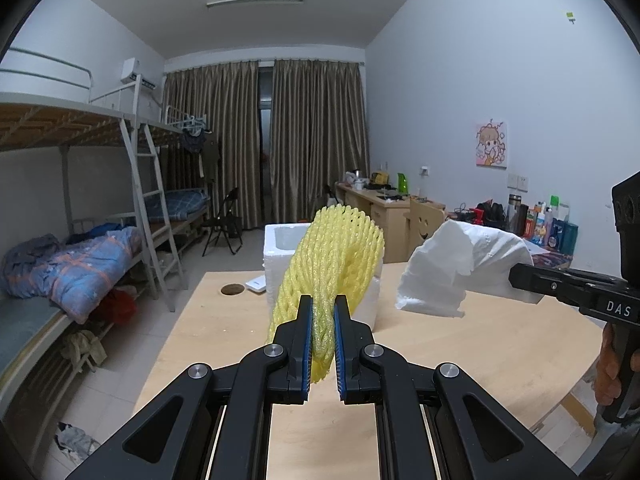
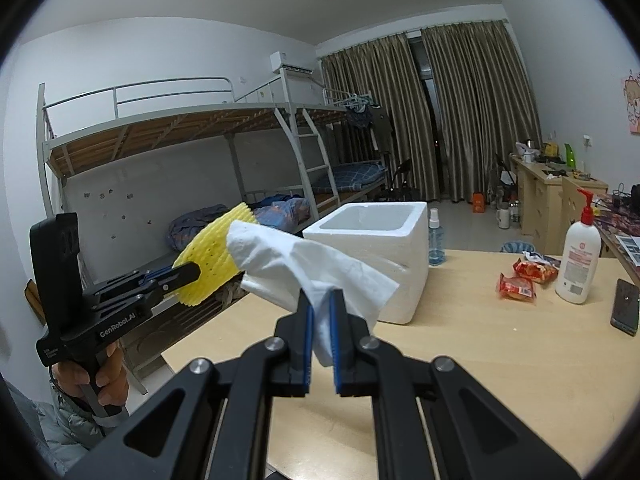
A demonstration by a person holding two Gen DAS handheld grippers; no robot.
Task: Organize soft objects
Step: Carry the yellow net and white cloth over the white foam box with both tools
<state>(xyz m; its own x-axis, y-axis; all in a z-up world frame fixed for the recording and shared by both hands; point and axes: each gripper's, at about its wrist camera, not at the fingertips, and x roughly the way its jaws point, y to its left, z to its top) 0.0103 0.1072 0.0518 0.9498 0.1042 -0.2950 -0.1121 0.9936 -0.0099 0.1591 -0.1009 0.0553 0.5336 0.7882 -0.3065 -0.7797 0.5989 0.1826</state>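
yellow foam net (image 1: pixel 328 264) pinched in left tool (image 1: pixel 323 320); right tool (image 2: pixel 321 312) clamps white tissue (image 2: pixel 304 268).

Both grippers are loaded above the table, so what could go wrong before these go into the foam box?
1. The right gripper pinches only a corner of the white tissue sheet; it may slip or tear.
2. The yellow foam mesh sleeve in the left gripper hangs beside the tissue; they could snag.
3. The white styrofoam box looks light; a bump might shove it.

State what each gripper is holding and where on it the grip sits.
The left gripper pinches the yellow foam fruit net at its lower edge. The right gripper pinches the white tissue at its bottom corner.
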